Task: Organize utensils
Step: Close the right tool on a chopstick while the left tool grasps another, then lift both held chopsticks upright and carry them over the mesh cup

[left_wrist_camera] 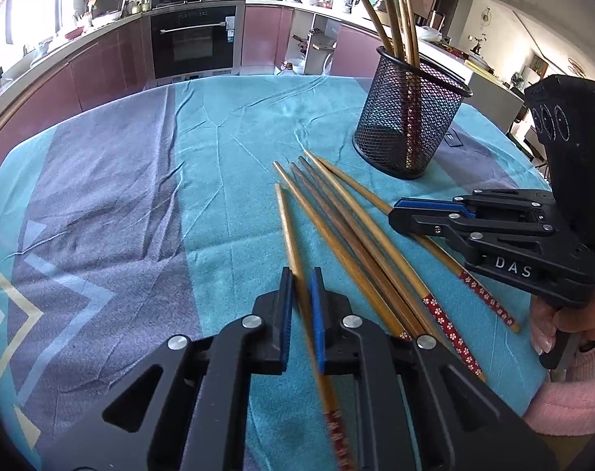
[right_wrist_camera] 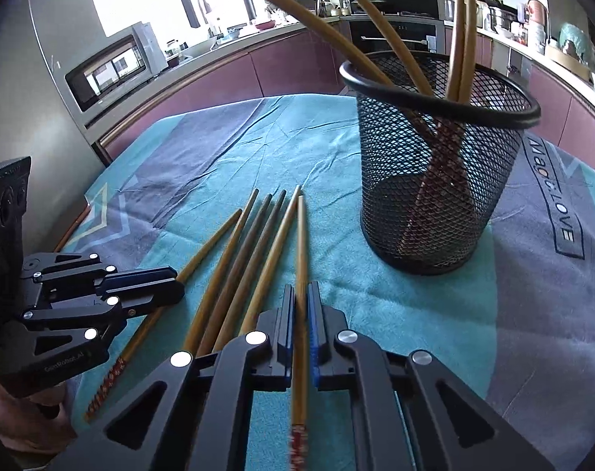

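Observation:
Several wooden chopsticks [left_wrist_camera: 348, 227] with red flowered ends lie side by side on the teal cloth; they also show in the right wrist view [right_wrist_camera: 238, 271]. A black mesh cup [left_wrist_camera: 409, 114] stands behind them with several chopsticks upright in it, also in the right wrist view [right_wrist_camera: 438, 165]. My left gripper [left_wrist_camera: 300, 286] is shut on the leftmost chopstick [left_wrist_camera: 287, 219]. My right gripper [right_wrist_camera: 300, 298] is shut on the rightmost chopstick [right_wrist_camera: 302, 243], just in front of the cup. Each gripper shows in the other's view: right [left_wrist_camera: 415, 216], left [right_wrist_camera: 168, 282].
The table carries a teal and grey cloth [left_wrist_camera: 121, 196] with creases. Kitchen counters, an oven [left_wrist_camera: 193, 39] and a microwave [right_wrist_camera: 113, 66] stand behind the table. A hand in a pink sleeve [left_wrist_camera: 564, 384] holds the right gripper at the table's right edge.

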Demonstrator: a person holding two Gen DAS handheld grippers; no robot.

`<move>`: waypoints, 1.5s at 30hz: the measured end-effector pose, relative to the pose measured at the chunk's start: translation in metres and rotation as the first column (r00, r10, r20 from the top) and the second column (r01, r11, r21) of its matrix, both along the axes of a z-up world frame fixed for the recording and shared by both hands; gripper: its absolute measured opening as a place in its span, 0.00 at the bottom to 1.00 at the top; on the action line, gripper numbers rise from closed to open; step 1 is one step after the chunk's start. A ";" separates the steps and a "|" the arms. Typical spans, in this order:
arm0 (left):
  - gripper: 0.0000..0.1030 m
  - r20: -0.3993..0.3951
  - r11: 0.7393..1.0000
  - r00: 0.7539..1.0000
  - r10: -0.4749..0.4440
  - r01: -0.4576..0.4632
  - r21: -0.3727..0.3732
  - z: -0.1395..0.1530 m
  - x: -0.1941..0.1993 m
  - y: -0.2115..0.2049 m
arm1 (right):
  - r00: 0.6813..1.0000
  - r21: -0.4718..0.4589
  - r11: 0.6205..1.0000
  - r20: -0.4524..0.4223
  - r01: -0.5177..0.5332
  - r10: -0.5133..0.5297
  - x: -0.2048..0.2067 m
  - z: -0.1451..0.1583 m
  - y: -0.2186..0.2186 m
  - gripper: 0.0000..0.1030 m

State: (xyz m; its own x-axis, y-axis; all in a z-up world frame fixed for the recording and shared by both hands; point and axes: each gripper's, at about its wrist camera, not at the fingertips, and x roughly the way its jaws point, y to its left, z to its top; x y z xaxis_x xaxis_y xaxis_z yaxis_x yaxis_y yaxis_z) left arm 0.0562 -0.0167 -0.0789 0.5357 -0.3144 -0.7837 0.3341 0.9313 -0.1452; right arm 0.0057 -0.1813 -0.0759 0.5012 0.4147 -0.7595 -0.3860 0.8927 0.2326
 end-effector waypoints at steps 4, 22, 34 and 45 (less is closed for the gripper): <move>0.08 0.001 1.000 1.000 0.011 -0.011 0.000 0.001 0.000 0.000 | 1.000 0.021 1.000 -0.005 0.003 -0.003 -0.002 0.001 -0.005 0.05; 0.08 0.028 0.999 0.999 0.027 -0.026 -0.021 0.011 -0.005 0.006 | 0.999 0.094 0.995 0.030 -0.033 0.030 -0.013 0.017 -0.016 0.05; 0.07 0.061 0.998 0.998 0.025 -0.022 -0.058 0.026 -0.012 0.010 | 0.997 0.131 0.990 0.071 -0.047 0.038 -0.024 0.032 -0.026 0.05; 0.07 0.082 0.994 0.996 0.043 -0.034 -0.108 0.038 -0.018 0.019 | 0.995 0.157 0.986 0.094 -0.058 0.044 -0.032 0.040 -0.032 0.05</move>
